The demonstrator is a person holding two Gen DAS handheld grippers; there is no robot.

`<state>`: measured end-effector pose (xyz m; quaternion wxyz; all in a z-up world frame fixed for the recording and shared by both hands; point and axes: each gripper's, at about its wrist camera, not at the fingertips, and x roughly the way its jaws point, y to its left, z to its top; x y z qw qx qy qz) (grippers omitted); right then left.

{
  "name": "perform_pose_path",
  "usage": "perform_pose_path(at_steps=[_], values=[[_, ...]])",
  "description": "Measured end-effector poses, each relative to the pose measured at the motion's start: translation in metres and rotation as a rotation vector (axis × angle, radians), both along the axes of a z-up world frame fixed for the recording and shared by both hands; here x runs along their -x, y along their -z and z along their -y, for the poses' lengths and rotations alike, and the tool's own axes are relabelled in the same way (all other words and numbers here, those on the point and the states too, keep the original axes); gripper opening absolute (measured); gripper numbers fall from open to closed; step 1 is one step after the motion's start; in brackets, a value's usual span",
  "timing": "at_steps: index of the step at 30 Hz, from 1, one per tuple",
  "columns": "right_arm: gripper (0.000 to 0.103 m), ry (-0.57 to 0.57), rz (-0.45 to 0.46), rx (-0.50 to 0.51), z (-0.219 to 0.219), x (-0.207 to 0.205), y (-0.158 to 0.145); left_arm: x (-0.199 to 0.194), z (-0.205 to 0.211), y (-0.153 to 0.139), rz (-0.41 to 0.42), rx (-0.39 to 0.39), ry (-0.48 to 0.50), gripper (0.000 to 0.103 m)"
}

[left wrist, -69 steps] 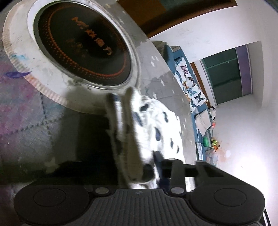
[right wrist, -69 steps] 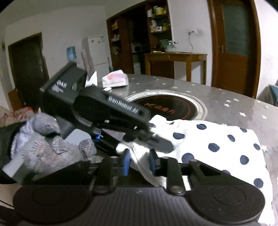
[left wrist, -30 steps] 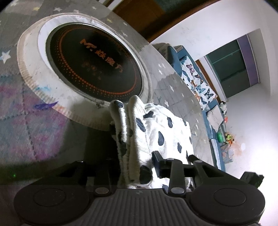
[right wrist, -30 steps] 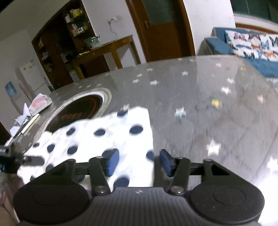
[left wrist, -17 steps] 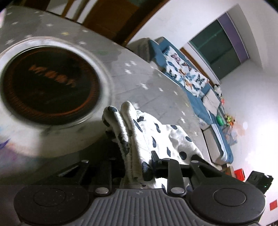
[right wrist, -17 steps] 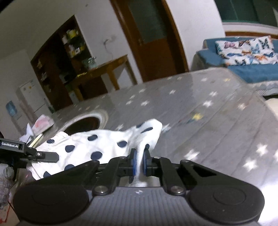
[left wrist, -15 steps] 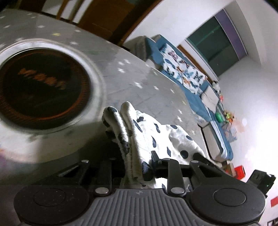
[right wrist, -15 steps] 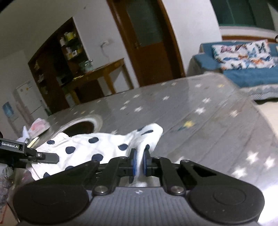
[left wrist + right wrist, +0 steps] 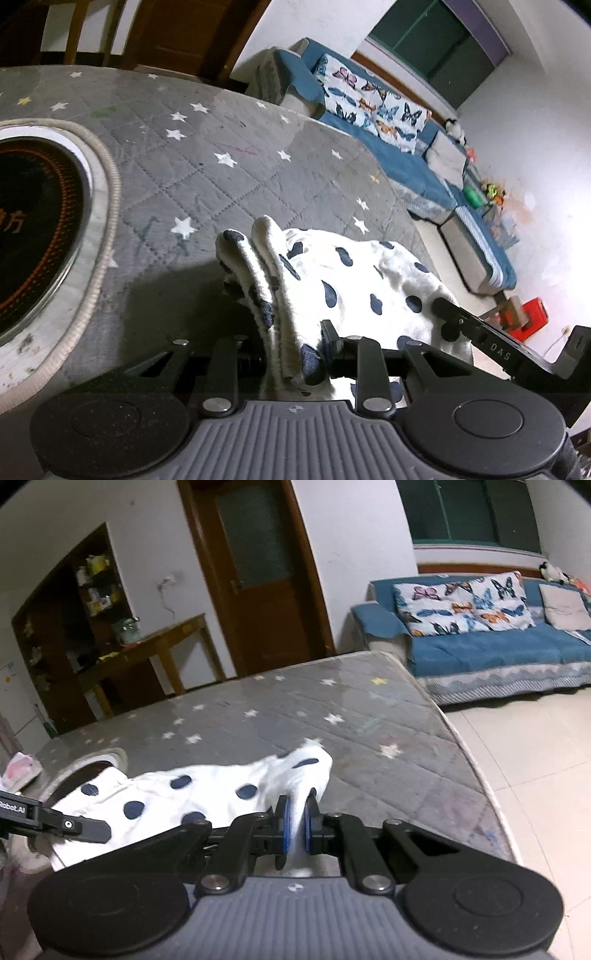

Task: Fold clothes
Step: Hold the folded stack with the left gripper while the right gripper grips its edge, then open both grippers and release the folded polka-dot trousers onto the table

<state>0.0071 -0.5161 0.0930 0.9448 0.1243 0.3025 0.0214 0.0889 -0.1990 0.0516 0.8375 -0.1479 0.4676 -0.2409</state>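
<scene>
Now the right gripper point(image 9: 295, 825), open a second ago, clamps a corner of the polka-dot garment point(image 9: 207, 794) near the tabletop point(image 9: 369, 716) right edge, the left gripper point(image 9: 291, 354) pinching bunched folds, readying a lift.

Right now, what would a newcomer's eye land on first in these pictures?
The white garment with navy dots, pinched at each end by the left gripper and right gripper over the grey starred table. Next, the black round cooktop set into the table at left, and the blue sofa behind.
</scene>
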Motion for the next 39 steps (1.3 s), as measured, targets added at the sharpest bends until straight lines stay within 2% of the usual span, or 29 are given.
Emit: perform_pose_path(at_steps=[7,10,16,19,21,22,25,26,28,32,33,36,39], values=[[0.008,0.006,-0.024,0.006,0.011,0.007,0.012,0.002,0.016,0.003,0.004,-0.053,0.019,0.029],[0.011,0.014,-0.036,0.006,0.014,0.008,0.014,0.003,0.02,0.002,0.005,-0.065,0.029,0.03],[0.029,0.032,-0.039,0.012,0.019,0.012,0.013,0.005,0.023,0.001,0.014,-0.09,0.035,0.035],[0.046,0.026,-0.03,0.015,0.019,0.013,0.009,0.002,0.023,0.0,0.019,-0.102,0.038,0.044],[0.051,0.017,-0.02,0.023,0.016,0.012,0.006,0.004,0.024,-0.001,0.024,-0.111,0.039,0.052],[0.057,0.012,-0.015,0.025,0.014,0.011,0.004,0.004,0.024,-0.002,0.025,-0.112,0.04,0.053],[0.062,-0.012,0.001,0.026,0.009,0.008,-0.001,0.006,0.023,-0.006,0.035,-0.112,0.045,0.059],[0.074,-0.019,0.006,0.025,0.007,0.007,-0.002,0.007,0.023,-0.008,0.045,-0.115,0.045,0.065],[0.082,-0.033,0.013,0.026,0.003,0.004,-0.003,0.008,0.023,-0.012,0.065,-0.12,0.044,0.069],[0.091,-0.069,0.021,0.03,-0.007,0.0,-0.005,0.009,0.022,-0.021,0.117,-0.131,0.047,0.084],[0.091,-0.076,0.022,0.031,-0.009,-0.001,-0.005,0.009,0.022,-0.023,0.13,-0.134,0.047,0.084],[0.103,-0.086,0.035,0.04,-0.014,-0.002,-0.007,0.005,0.023,-0.026,0.156,-0.145,0.038,0.085],[0.103,-0.093,0.048,0.049,-0.017,-0.004,-0.008,-0.001,0.024,-0.027,0.171,-0.158,0.031,0.088]])
